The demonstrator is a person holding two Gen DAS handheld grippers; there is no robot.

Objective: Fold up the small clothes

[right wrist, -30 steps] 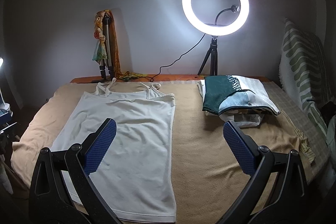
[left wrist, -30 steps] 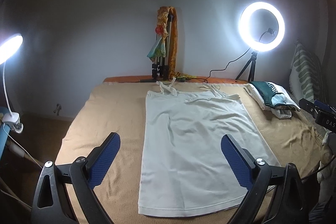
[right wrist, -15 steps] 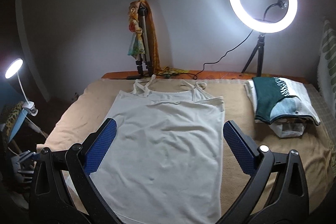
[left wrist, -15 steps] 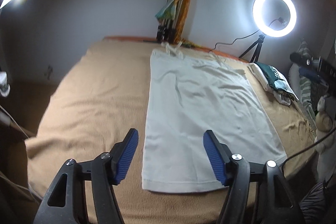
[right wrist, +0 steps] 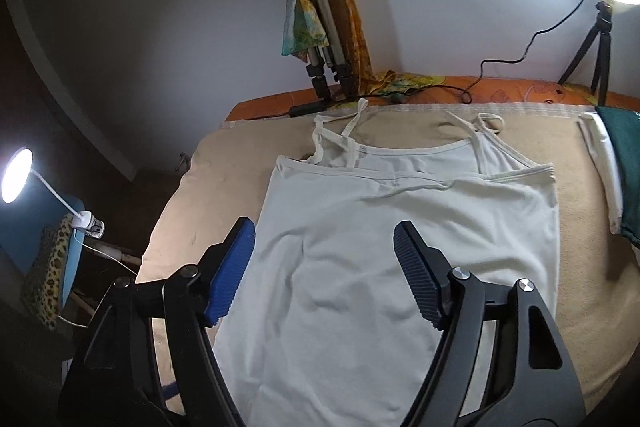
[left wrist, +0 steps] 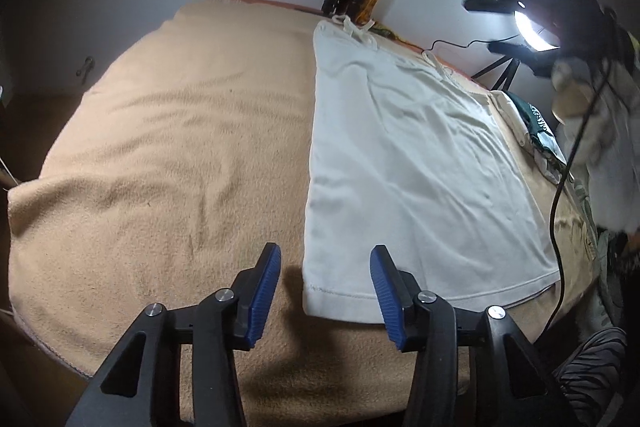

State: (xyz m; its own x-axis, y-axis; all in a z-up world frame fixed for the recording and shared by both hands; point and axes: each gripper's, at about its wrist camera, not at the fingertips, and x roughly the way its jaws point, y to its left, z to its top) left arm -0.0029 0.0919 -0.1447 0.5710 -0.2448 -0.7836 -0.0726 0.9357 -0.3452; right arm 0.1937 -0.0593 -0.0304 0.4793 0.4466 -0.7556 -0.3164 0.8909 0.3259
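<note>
White camisole (left wrist: 404, 163) lies flat on the bed (left wrist: 168, 155), filling the right half of the left wrist view. My left claw (left wrist: 324, 291) has just been closing, still spread, nothing pinched, straddling the lower-left hem corner. Right claw (right wrist: 324, 271) also closing, spread over the fabric's middle, empty. Risk: I catch the blanket with the hem, or grab only 1 layer, skewing the fold.

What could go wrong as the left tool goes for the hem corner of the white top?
The left tool, jaws just narrowing with nothing between them, straddles the white camisole's hem corner over the fuzzy tan blanket; it may pinch blanket along with cloth. A black cable hangs beside the hem's far corner and could snag. The loose straps may tangle when folded.
</note>
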